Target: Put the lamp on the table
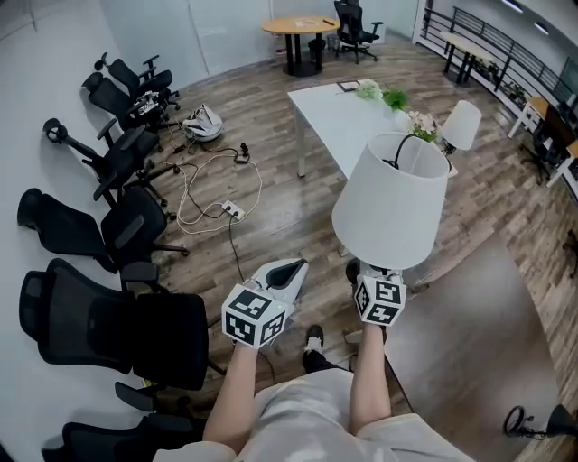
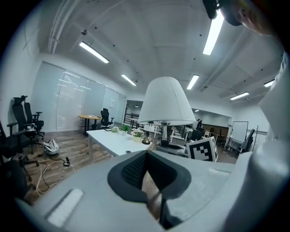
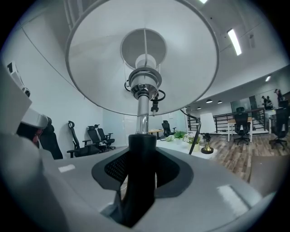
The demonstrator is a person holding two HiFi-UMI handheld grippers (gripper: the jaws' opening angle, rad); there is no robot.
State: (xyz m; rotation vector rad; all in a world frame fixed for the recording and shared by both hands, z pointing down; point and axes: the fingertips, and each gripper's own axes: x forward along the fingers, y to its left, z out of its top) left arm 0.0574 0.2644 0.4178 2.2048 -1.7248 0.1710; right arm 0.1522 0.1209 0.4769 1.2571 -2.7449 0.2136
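In the head view the lamp (image 1: 393, 198), with its wide white shade, hangs upright over the wood floor just short of the near end of the white table (image 1: 339, 122). My right gripper (image 1: 371, 271) is under the shade, shut on the lamp. The right gripper view shows the dark stem (image 3: 142, 152) clamped in the right gripper (image 3: 141, 174), the shade (image 3: 90, 59) and bulb above, and the table (image 3: 179, 146) beyond. To the lamp's left, my left gripper (image 1: 291, 267) is shut and empty. In the left gripper view its own tips (image 2: 148, 179) meet, with the lamp (image 2: 165, 102) and table (image 2: 113, 140) ahead.
Several black office chairs (image 1: 108, 235) line the left wall. Loose cables with a power strip (image 1: 217, 194) lie on the floor. On the table's far side stand a second white lamp (image 1: 462, 124), flowers (image 1: 422, 124) and a plant (image 1: 395, 97). A round wooden table (image 1: 302, 27) stands at the back.
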